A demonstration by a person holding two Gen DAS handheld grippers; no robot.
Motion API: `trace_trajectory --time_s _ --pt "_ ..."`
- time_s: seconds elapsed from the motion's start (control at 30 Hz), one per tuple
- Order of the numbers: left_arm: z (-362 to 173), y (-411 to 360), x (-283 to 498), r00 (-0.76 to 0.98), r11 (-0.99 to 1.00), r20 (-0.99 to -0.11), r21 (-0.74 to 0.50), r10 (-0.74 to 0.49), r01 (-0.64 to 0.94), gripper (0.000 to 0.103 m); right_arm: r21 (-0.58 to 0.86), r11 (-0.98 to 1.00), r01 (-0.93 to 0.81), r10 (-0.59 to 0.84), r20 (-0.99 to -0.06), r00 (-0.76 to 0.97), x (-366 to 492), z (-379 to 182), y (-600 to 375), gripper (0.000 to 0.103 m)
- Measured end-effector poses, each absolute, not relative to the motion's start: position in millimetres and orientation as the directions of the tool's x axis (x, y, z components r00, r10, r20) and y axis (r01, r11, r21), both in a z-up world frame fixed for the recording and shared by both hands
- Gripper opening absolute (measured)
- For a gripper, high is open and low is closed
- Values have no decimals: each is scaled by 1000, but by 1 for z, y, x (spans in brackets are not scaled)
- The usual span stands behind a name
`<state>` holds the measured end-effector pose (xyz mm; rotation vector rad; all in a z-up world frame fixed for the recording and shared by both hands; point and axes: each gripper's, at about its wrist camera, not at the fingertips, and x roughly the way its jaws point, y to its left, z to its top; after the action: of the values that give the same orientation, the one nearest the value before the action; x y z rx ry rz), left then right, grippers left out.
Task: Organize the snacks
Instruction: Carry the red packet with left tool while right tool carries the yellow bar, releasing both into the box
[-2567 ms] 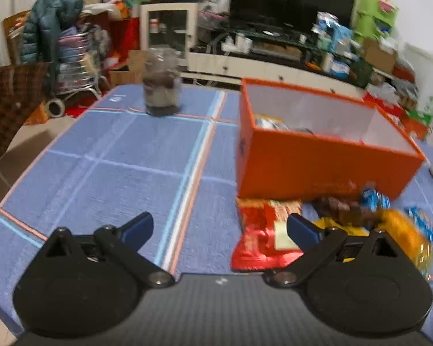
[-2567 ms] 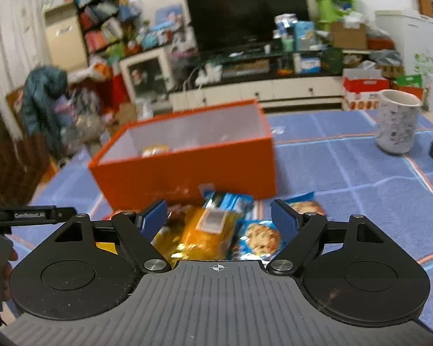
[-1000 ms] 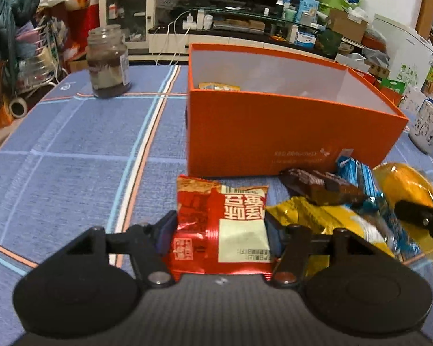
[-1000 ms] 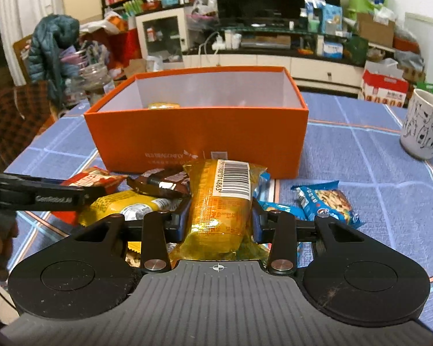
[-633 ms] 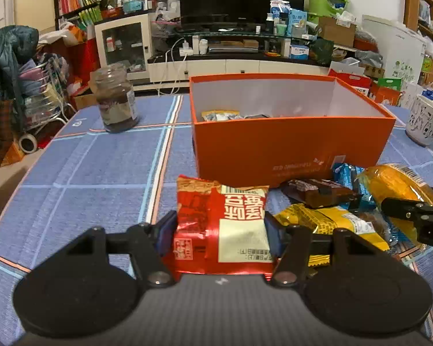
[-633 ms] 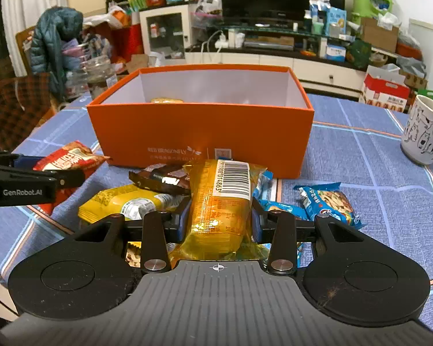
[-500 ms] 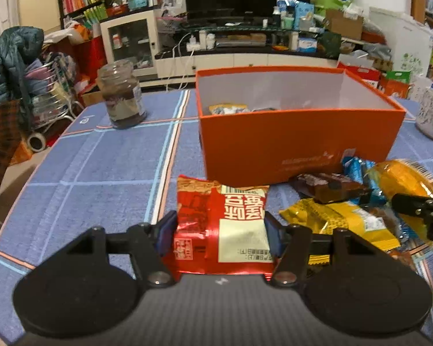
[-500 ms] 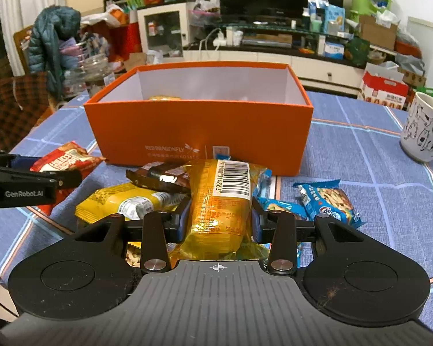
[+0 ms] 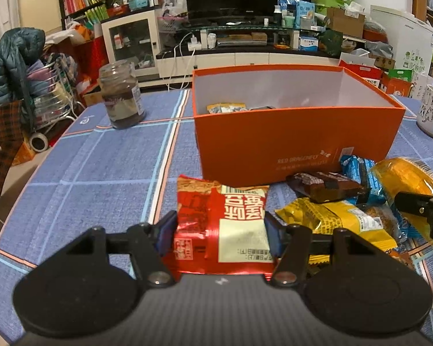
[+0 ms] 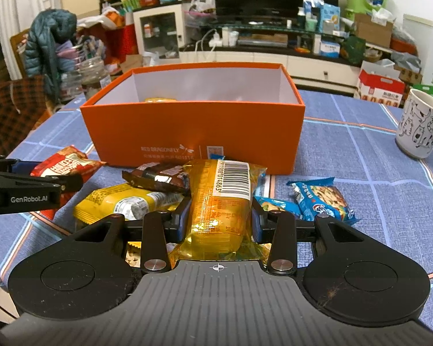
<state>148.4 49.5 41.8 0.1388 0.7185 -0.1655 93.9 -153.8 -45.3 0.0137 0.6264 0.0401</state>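
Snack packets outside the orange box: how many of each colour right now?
Red: 1, red packet, in the left tool
Yellow: 1, yellow packet
Gold: 1, gold packet, in the right tool
Brown: 1, brown packet
Blue: 2, blue packets
Total: 6

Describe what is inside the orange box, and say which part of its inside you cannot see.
Inside the orange box, a yellow snack packet and something dark beside it lie against the far-left corner. The near wall covers the rest of the floor, so anything there is hidden.
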Motion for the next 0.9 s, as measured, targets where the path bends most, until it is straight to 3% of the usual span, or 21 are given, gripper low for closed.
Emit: trace_trajectory --time_s 0.4,0.9 --pt "48 49 142 747 972 -650 52 -141 228 60 22 999 -34 41 -576 816 92 -41 -154 25" --pt "112 55 120 818 957 -509 -43 -267 286 60 42 997 -66 78 -499 863 78 -2 -159 25"
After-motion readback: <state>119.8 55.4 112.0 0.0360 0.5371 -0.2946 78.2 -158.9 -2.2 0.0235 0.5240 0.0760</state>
